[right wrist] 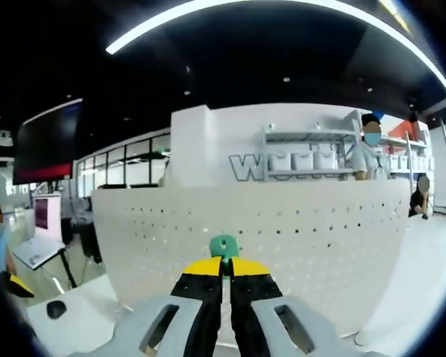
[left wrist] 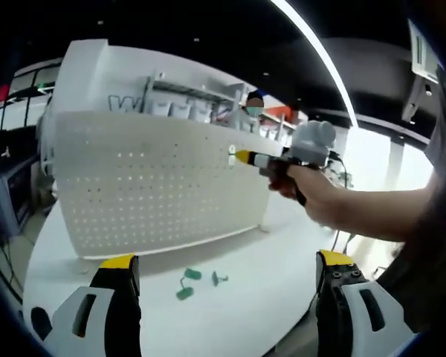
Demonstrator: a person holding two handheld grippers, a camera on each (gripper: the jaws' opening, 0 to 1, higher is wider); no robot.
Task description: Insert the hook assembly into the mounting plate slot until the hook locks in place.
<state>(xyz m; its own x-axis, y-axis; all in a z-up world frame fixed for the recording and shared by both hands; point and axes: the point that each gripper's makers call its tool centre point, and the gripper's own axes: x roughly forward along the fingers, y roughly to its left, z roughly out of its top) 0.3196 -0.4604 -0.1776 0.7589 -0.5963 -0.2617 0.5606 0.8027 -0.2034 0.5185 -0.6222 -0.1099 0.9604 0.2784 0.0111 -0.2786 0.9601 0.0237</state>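
On table point(left wrist: 267, 260): spare hooks point(left wrist: 197, 281), left jaws released | right gripper point(right wrist: 224, 271) jaws grasping green hook point(right wrist: 224, 246) before pegboard point(right wrist: 320, 238)

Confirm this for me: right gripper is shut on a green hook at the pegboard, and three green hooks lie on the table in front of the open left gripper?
Not quite: the left gripper view shows two green hooks on the table, not three. The rest holds.

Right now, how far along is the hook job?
Done: the right gripper has a green hook pinched and raised to the white pegboard. In hand: lining it up with the holes. Left: pushing it in to lock; three more hooks lie on the table. Left gripper is open.
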